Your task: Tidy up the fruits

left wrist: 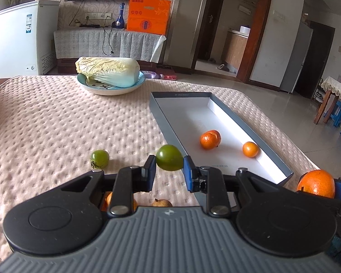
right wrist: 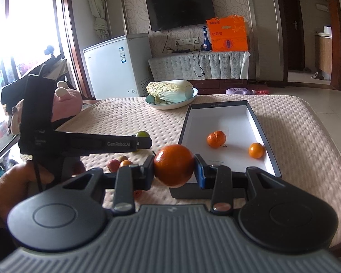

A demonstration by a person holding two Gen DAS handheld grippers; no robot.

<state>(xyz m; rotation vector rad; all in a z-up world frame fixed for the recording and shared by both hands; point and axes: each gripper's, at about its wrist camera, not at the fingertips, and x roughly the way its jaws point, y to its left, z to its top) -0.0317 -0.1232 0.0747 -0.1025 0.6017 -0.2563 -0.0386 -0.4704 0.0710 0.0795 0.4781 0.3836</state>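
Two handheld grippers work over a table covered in a dimpled pink cloth (left wrist: 56,118). The left gripper (left wrist: 169,168) is clamped on a green tomato (left wrist: 169,160), lifted clear of the cloth just beside the near left wall of a shallow grey box (left wrist: 163,113) with a white floor. The right gripper (right wrist: 174,168) is clamped on a large orange (right wrist: 174,165), held above the box's near left corner. Inside the box lie two smaller oranges, one partly peeled (right wrist: 216,139) toward the middle and one (right wrist: 256,150) against the right wall. A second green tomato (left wrist: 99,158) sits on the cloth left of the held one, and a few small fruits (right wrist: 119,162) lie close together on the cloth nearer the person, whose hand (right wrist: 18,182) grips the left tool's handle. At the table's far edge a napa cabbage (left wrist: 109,70) rests on a pale blue plate (left wrist: 111,89).
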